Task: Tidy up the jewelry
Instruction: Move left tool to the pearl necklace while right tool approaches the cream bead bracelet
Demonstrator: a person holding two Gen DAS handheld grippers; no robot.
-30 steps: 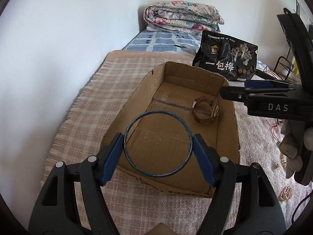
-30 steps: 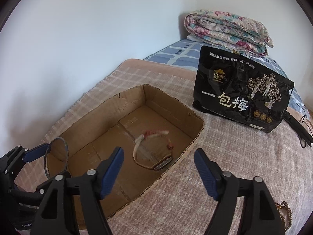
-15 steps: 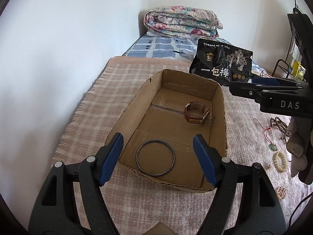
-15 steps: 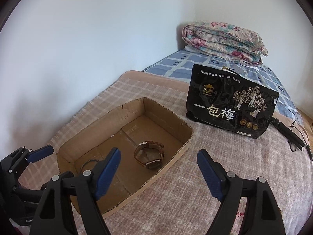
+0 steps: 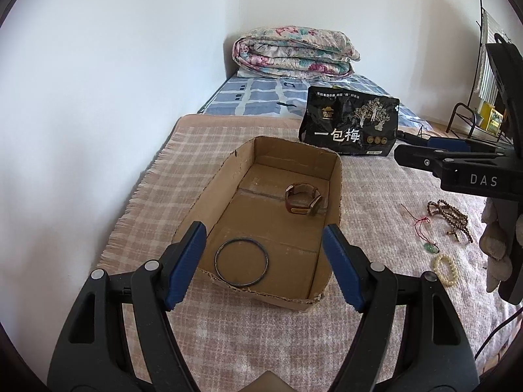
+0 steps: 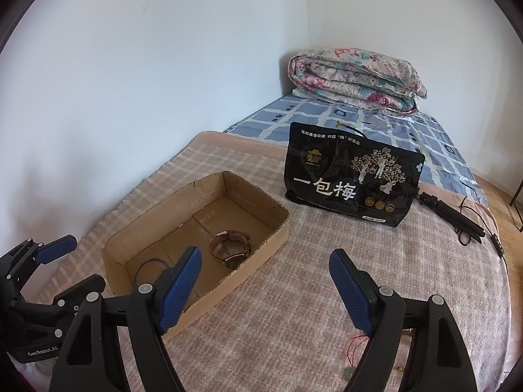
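Note:
A shallow cardboard box (image 5: 333, 202) (image 6: 261, 238) lies on the plaid blanket. Inside it a dark thin bangle (image 5: 241, 261) (image 6: 148, 266) rests flat at the near end, and a brown leather watch (image 5: 302, 200) (image 6: 230, 252) sits toward the far end. My left gripper (image 5: 264, 263) hangs open above the box's near end, nothing between its blue pads. My right gripper (image 6: 265, 285) is open too, over the blanket beside the box. Right of the box lie a red-string pendant (image 5: 425, 232), brown prayer beads (image 5: 449, 217) and a pearl bracelet (image 5: 445, 269).
A black snack bag (image 5: 351, 127) (image 6: 351, 183) stands behind the box. A folded floral quilt (image 5: 294, 50) lies on the blue bedsheet by the wall. A black folded stick and cable (image 6: 457, 219) rest at the right. A gloved hand (image 5: 497, 248) holds the right gripper.
The left gripper let go of the bangle, which now lies in the box. Both grippers have pulled back and up, away from the box.

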